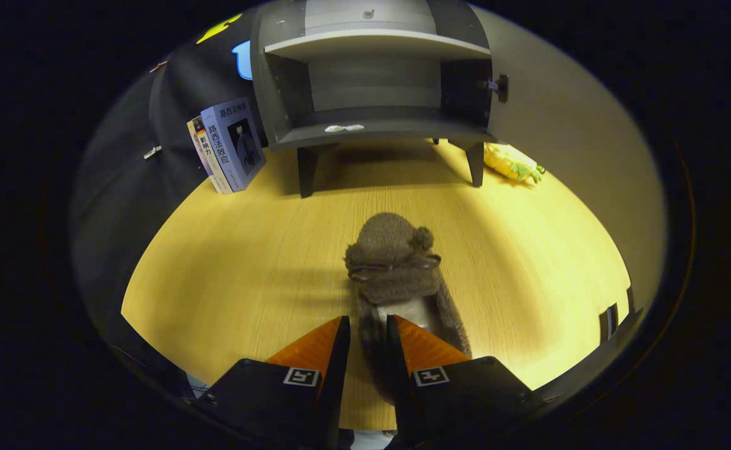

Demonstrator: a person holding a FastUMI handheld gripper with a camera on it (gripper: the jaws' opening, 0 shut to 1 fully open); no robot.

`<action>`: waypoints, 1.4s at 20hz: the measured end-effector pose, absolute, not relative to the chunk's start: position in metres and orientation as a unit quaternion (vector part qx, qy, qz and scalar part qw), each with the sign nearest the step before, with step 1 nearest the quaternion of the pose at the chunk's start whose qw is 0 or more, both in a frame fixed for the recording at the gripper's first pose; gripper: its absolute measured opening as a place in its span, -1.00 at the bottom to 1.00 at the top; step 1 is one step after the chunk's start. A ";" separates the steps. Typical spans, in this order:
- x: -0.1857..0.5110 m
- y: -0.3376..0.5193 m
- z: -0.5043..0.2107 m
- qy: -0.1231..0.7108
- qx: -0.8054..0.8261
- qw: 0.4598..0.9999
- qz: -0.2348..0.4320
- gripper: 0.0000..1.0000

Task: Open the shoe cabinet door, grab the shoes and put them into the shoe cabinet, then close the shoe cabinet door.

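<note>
Between the jaws of the gripper: one brown fuzzy slipper, heel wall pinched, jaws narrow, toe toward the open shoe cabinet across the wooden counter. Likely light, soft, floppy; collar grip suits.

Two upright paperback books are leaned against the black cloth wall; a yellow pineapple plush toy is laid on the light wooden tabletop.
</note>
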State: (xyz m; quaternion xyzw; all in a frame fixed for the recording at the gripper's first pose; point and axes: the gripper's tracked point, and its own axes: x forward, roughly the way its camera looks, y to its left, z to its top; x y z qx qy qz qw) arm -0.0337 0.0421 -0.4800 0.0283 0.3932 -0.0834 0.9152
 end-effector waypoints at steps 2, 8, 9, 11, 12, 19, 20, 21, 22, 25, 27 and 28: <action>-0.026 0.042 -0.479 0.378 0.023 0.922 -0.082 -0.21; 0.005 0.041 -0.495 0.365 0.015 0.928 -0.080 -0.27; 0.010 0.040 -0.498 0.364 0.014 0.928 -0.082 -0.28; 0.021 0.037 -0.499 0.352 0.007 0.932 -0.086 -0.26; 0.025 0.035 -0.500 0.347 0.000 0.934 -0.089 -0.27; 0.045 0.031 -0.503 0.306 -0.058 0.946 -0.092 -0.25; 0.046 0.031 -0.503 0.307 -0.054 0.946 -0.093 -0.24; 0.048 0.031 -0.502 0.303 -0.044 0.947 -0.095 -0.23; 0.050 0.032 -0.502 0.302 -0.031 0.948 -0.093 -0.22; 0.049 0.033 -0.492 0.293 -0.004 0.951 -0.097 -0.40; 0.051 0.032 -0.500 0.298 -0.010 0.950 -0.098 -0.51; 0.052 0.032 -0.501 0.300 -0.017 0.949 -0.097 -0.57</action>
